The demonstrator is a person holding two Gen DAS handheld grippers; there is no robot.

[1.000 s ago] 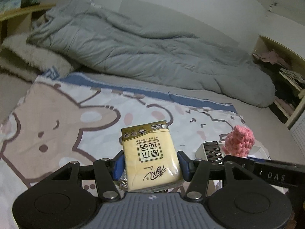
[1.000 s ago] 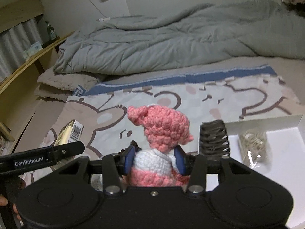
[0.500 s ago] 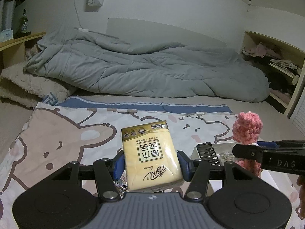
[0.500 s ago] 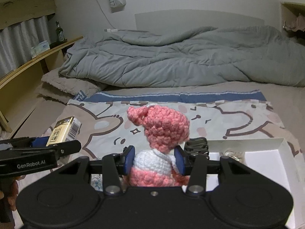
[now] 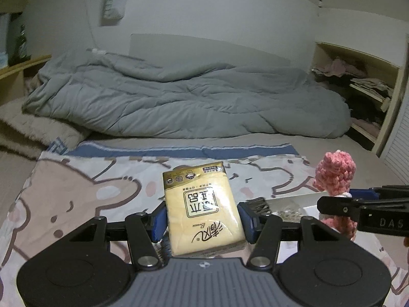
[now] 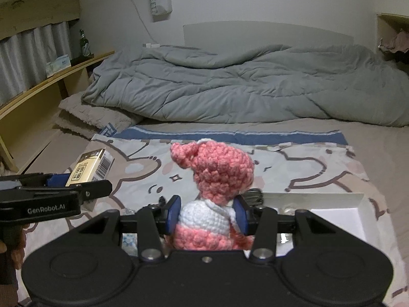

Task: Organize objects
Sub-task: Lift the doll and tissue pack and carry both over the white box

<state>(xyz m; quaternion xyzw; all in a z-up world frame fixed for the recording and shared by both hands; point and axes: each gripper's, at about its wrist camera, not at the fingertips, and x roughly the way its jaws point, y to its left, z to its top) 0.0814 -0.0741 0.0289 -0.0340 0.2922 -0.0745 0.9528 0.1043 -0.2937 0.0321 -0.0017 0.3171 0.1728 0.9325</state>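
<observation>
**Both grippers hold an object above the bed**

The left gripper (image 5: 203, 220) is closed on a yellow tissue pack (image 5: 203, 204). The right gripper (image 6: 207, 215) clamps a pink crochet doll (image 6: 214, 194). Both are lifted over the cartoon blanket (image 6: 294, 166), near the white box (image 6: 340, 220).

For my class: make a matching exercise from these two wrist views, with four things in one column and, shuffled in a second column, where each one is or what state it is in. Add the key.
Things
1. tissue pack
2. crochet doll
3. white box
4. grey duvet

Places or states
A. bunched up at the far end of the bed
B. clamped in the left gripper
C. lying open on the cartoon blanket
D. clamped in the right gripper

Pairs: 1-B, 2-D, 3-C, 4-A
</observation>
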